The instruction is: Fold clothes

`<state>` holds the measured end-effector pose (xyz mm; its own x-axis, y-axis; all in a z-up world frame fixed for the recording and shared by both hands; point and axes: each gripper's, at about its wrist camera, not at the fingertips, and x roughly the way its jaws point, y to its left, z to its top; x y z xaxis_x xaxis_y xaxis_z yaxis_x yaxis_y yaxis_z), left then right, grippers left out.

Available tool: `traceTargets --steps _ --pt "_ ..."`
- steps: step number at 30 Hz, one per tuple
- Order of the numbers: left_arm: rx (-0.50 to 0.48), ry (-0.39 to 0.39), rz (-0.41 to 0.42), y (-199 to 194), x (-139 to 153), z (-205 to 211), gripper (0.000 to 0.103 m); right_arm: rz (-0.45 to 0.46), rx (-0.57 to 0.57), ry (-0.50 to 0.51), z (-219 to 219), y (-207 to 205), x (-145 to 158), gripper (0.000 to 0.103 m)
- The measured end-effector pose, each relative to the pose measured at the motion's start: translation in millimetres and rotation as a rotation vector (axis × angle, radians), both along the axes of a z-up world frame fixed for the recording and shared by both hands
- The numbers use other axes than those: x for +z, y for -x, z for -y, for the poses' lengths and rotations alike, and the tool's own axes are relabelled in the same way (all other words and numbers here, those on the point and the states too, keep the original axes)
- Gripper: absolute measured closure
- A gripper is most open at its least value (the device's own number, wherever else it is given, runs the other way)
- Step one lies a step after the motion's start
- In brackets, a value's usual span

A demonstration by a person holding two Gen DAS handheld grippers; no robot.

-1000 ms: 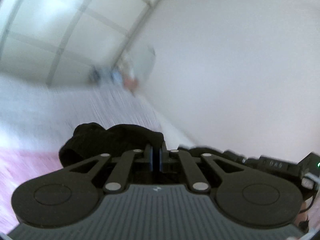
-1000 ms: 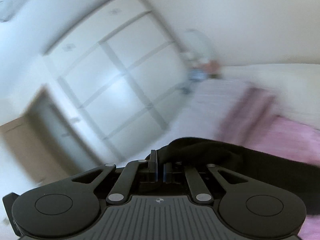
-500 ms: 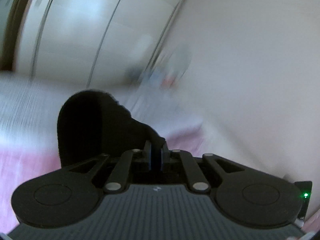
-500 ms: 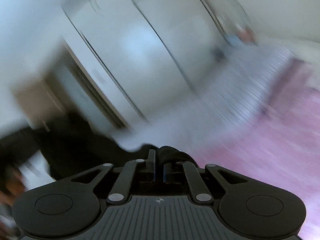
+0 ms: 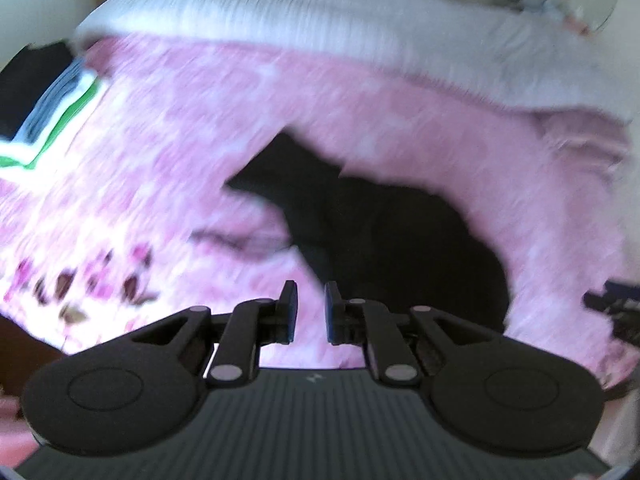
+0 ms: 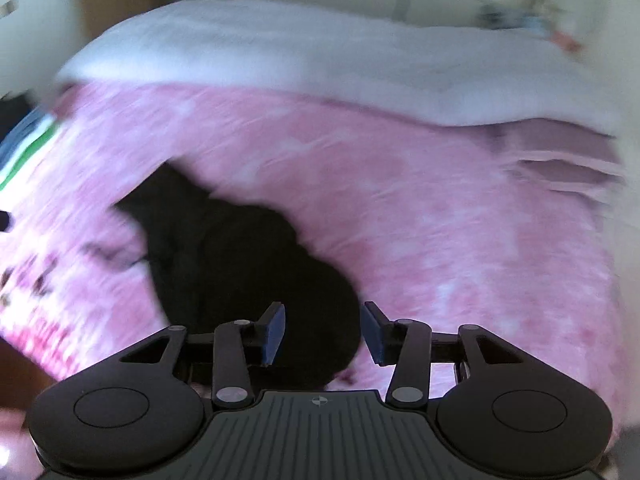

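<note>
Dropped from both tongs, left (image 5: 308, 311) and right (image 6: 323, 332), now parted and empty, the limp black garment (image 5: 384, 240) lies crumpled on the pink bedspread (image 5: 180, 152), best pinched at an edge

Both my tongs look the same: the left tongs (image 5: 308, 308) and right tongs (image 6: 323, 334) are matte black with blue pads (image 6: 276, 332). Silver pivot screws (image 5: 227, 371) dot the linkage arms. Behind sit round black discs (image 6: 111, 406) and a ribbed grey housing (image 5: 312, 420) with a small white mark.

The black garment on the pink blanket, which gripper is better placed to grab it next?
Right, probably. The right gripper is open directly over the black garment; the left gripper sits beside its edge over the pink blanket.
</note>
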<state>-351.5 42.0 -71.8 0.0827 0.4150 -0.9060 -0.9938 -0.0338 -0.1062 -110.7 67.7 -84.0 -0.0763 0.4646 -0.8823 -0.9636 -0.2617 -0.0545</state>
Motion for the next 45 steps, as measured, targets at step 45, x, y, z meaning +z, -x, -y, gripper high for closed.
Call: traceTargets --steps 45 --pt "-0.009 -0.019 -0.098 -82 -33 153 0.083 0.035 0.3 0.058 161 -21 -27 0.057"
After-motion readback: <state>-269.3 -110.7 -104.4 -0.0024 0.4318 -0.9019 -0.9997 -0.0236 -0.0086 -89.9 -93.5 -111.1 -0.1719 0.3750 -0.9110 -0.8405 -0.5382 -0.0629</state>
